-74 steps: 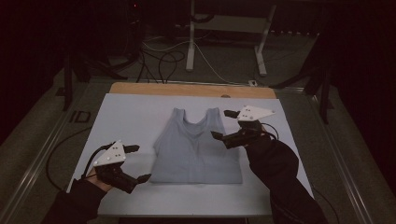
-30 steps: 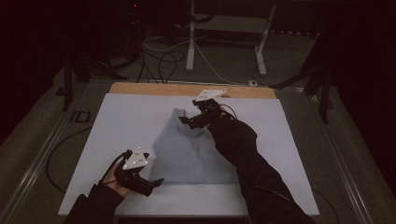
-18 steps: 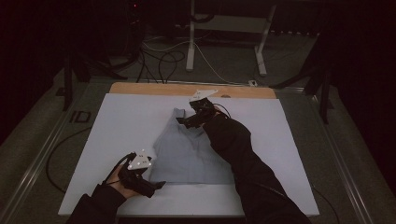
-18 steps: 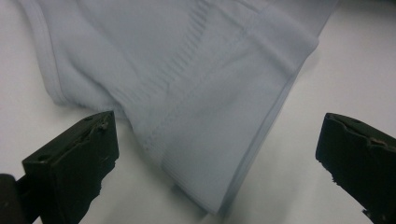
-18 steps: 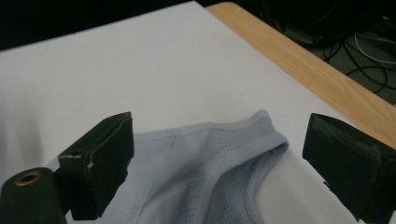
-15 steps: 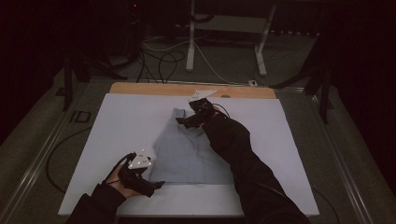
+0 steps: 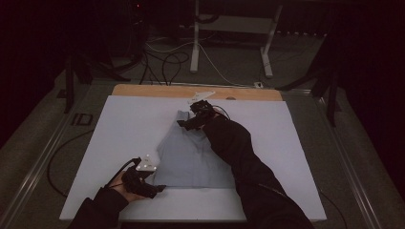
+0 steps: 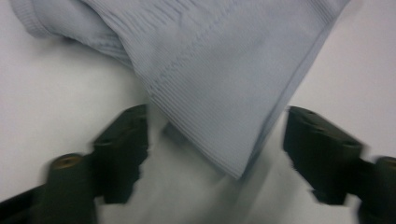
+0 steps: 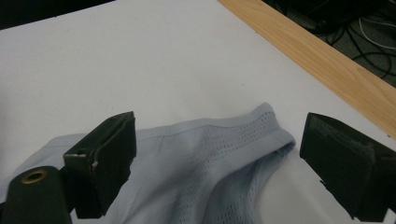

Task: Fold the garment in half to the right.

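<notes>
A pale blue sleeveless top lies flat on the white table. My left gripper is open at the top's near left hem corner, which lies between its jaws. Across the garment, my right gripper is open at the far left shoulder strap; the strap's end sits between its jaws. The right forearm, in a dark sleeve, crosses over the garment's right side and hides it.
A wooden strip runs along the table's far edge, also in the right gripper view. Beyond it stand metal stand legs and cables on the floor. Bare white surface lies left and right of the garment.
Over 2.5 s my right gripper crossed from the top's right side to its far left strap. My left gripper moved right to the hem corner. Little motion in the last half second.
</notes>
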### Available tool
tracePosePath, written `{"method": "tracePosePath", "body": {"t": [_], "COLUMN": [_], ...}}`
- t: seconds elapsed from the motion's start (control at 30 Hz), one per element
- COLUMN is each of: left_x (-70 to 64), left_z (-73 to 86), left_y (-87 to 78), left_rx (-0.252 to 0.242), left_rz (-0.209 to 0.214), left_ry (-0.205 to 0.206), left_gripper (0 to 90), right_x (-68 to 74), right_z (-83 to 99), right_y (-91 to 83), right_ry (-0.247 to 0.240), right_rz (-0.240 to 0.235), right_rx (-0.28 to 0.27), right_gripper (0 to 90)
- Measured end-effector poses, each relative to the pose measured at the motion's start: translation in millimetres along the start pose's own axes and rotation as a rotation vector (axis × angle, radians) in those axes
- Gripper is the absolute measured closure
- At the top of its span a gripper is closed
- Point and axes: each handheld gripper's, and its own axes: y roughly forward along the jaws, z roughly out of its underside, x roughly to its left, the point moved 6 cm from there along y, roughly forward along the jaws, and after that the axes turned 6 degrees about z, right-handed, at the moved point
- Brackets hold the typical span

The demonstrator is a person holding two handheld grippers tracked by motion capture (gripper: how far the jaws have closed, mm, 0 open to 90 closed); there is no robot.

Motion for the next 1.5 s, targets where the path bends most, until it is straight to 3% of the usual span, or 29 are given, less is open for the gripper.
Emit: {"method": "tracePosePath", "body": {"t": [0.27, 0.37, 0.7, 1.03, 1.07, 1.2, 1.33, 1.5], "left_x": [0.4, -0.2, -5.7, -10.6, -11.1, -11.8, -12.0, -12.7], "left_z": [-1.5, -3.1, -11.5, -19.0, -19.7, -20.3, -20.5, -20.7], "left_y": [2.3, 2.6, 3.5, -4.7, -5.1, -5.8, -5.9, -6.6], "left_rx": [0.001, 0.005, 0.024, -0.059, -0.066, -0.068, -0.066, -0.069], "left_rz": [0.005, 0.010, 0.004, -0.002, 0.000, 0.005, 0.006, 0.011], "left_ry": [0.004, -0.005, 0.022, 0.051, 0.052, 0.049, 0.050, 0.054], "left_gripper": [45.5, 55.2, 81.7, 84.6, 84.8, 84.9, 84.9, 84.9], "right_x": [-0.4, -0.4, -4.8, -14.1, -14.3, -19.6, -24.0, -26.0], "right_z": [-5.8, -7.1, -6.7, -15.0, -16.8, -21.3, -22.2, -19.2], "right_y": [13.1, 16.9, 28.2, 36.8, 38.6, 45.8, 51.7, 69.4], "right_ry": [-0.010, -0.003, 0.010, 0.060, 0.086, 0.130, 0.142, 0.159], "right_rz": [-0.003, -0.007, -0.005, 0.005, 0.015, 0.030, 0.047, 0.100], "right_rx": [0.019, 0.022, 0.045, 0.066, 0.069, 0.081, 0.091, 0.185], "right_gripper": [10.9, 10.9, 10.9, 10.9, 10.9, 12.3, 15.2, 27.9]}}
